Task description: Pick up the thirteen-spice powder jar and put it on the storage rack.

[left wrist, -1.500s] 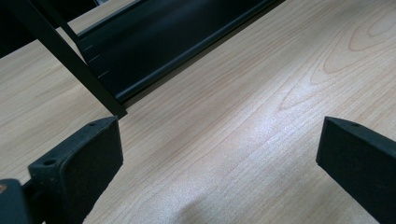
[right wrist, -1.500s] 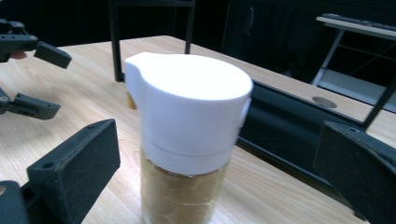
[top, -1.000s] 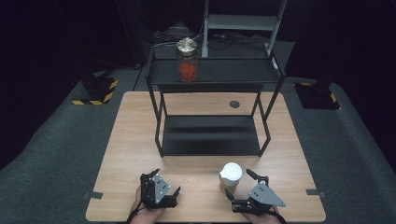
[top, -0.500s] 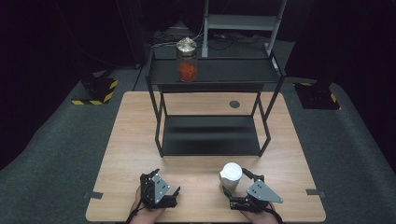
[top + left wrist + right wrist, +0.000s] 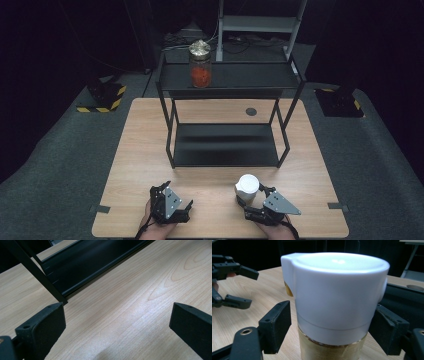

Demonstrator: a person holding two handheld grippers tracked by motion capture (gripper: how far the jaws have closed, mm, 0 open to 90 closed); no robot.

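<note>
Right claw (image 5: pixel 251 199) nearer white-lidded jar (image 5: pixel 247 189).

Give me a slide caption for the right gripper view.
Right gripper open around a white-lidded jar on the wooden table.

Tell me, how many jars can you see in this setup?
2. One jar with a white lid stands on the table's near edge, between the jaws of the right gripper. One glass jar with red contents stands on the black rack's top shelf, at its left.
</note>
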